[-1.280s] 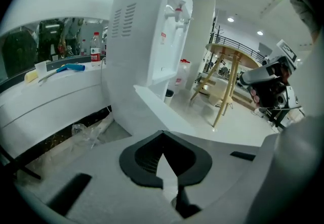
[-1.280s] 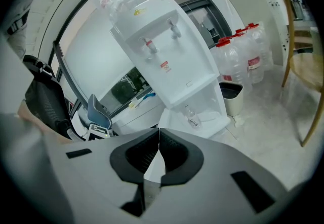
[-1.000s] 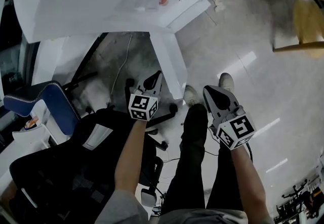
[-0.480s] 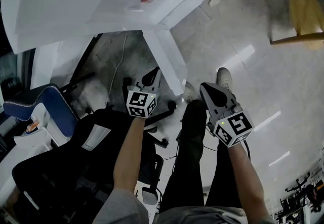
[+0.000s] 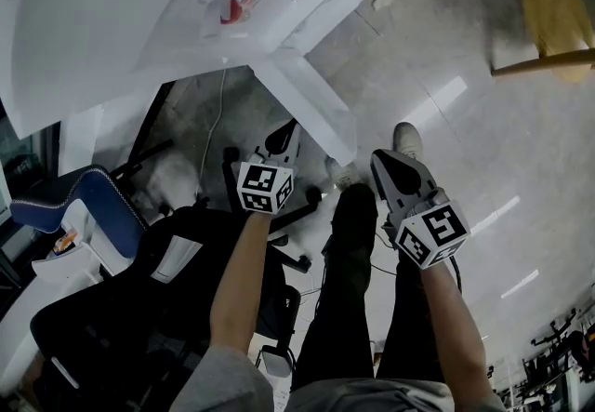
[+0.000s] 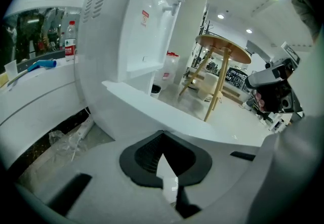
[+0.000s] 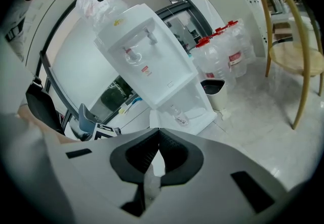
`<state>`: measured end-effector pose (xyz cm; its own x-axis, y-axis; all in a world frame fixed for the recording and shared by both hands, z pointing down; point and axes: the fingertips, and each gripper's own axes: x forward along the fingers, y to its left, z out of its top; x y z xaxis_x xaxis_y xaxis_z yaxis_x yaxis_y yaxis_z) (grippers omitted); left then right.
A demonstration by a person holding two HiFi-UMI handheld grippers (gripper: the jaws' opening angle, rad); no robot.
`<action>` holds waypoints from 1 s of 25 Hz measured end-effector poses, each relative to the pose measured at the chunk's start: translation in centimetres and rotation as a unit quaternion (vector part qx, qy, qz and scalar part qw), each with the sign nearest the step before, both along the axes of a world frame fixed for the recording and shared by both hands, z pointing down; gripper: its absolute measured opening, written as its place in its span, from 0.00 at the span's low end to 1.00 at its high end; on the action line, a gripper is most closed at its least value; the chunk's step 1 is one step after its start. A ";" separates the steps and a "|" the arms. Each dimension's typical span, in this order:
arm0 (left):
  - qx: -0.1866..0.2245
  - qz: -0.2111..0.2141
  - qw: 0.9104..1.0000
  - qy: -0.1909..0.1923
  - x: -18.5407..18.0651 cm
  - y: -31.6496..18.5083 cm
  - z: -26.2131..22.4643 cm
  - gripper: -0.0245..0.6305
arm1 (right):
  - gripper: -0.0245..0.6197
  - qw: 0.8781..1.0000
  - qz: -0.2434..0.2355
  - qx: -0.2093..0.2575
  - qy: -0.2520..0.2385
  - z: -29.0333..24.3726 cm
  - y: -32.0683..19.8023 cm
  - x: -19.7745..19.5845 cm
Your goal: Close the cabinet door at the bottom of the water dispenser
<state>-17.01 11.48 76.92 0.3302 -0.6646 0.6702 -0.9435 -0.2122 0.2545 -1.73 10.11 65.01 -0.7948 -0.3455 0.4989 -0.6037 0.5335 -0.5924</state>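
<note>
White rigid cabinet door (image 5: 309, 105), swung open at the base of the white water dispenser (image 5: 139, 19), near the left gripper (image 5: 283, 139) and right gripper (image 5: 381, 162), each with fingers pressed together, empty. We judge it light, stiff: push its free edge.

The head view looks steeply down from well above onto the top of the water dispenser (image 5: 121, 19), its open cabinet door (image 5: 311, 112), the floor (image 5: 446, 57), the person's legs, and the left gripper (image 5: 284, 136) and right gripper (image 5: 389, 166). The left gripper view sits low and very near, facing up the dispenser's front, with the door's edge crossing just ahead. The right gripper view faces the dispenser from farther back and takes in its whole height, open cabinet included. All three views share the dispenser, and each also catches the round wooden table (image 5: 558, 1) off to the right.
</note>
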 end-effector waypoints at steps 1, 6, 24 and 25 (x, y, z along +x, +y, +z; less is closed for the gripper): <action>0.000 0.004 1.000 0.001 0.3 -0.3 0.0 0.05 | 0.05 1.000 0.003 -0.001 0.000 0.0 -0.2 0.1; 0.005 0.017 1.000 0.005 2.1 -2.4 -0.1 0.05 | 0.05 1.000 0.008 -0.001 -0.001 -0.1 -1.2 0.7; 0.011 0.037 0.999 0.017 5.0 -8.4 -0.3 0.05 | 0.05 0.999 0.048 -0.010 0.003 0.5 -5.1 3.5; 0.011 0.037 0.999 0.018 5.0 -8.7 -0.3 0.05 | 0.05 0.999 0.048 -0.011 0.002 0.5 -5.3 3.6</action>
